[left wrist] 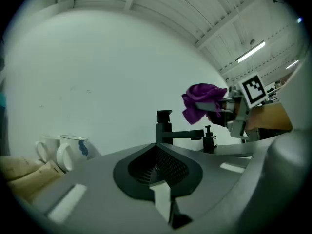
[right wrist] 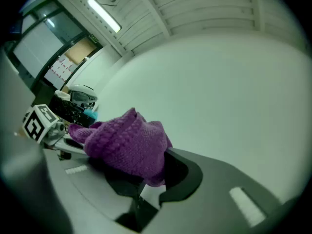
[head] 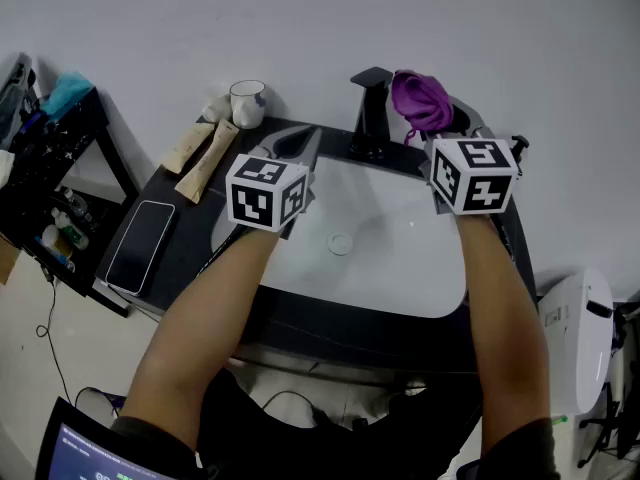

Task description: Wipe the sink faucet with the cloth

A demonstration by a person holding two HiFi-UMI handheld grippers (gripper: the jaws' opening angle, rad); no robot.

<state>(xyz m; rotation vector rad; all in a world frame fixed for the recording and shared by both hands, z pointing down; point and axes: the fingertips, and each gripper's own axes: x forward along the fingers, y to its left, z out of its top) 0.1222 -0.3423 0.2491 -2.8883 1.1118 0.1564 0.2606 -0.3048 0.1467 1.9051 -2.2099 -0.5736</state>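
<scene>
Head view: both grippers held over white sink (head: pixel 300 268), set in dark counter (head: pixel 190 233).

R gripper (head: pixel 446 126): jaws clamped on bunched purple cloth (head: pixel 420 103). R gripper view confirms this: cloth (right wrist: pixel 126 145) is wadded between the jaws and spills over the tips.

Cloth position: just right of the top of the black faucet (head: pixel 371 108). In L gripper view, cloth (left wrist: pixel 202 101) hangs just above the faucet (left wrist: pixel 165 128) spout. A thin gap shows, so contact looks unlikely.

L gripper (head: pixel 298 148): over the back-left rim of the sink, left of the faucet, pointed toward the wall. Its own view shows the jaws (left wrist: pixel 157 167) pressed together w/ nothing between them.

Other items:
- White mug (head: pixel 247 103) at the wall, back left on the counter.
- Two tan tubes (head: pixel 205 153) lying just in front of the mug.
- Phone (head: pixel 140 246) face up near the counter's left-front edge, well apart from the sink.
</scene>
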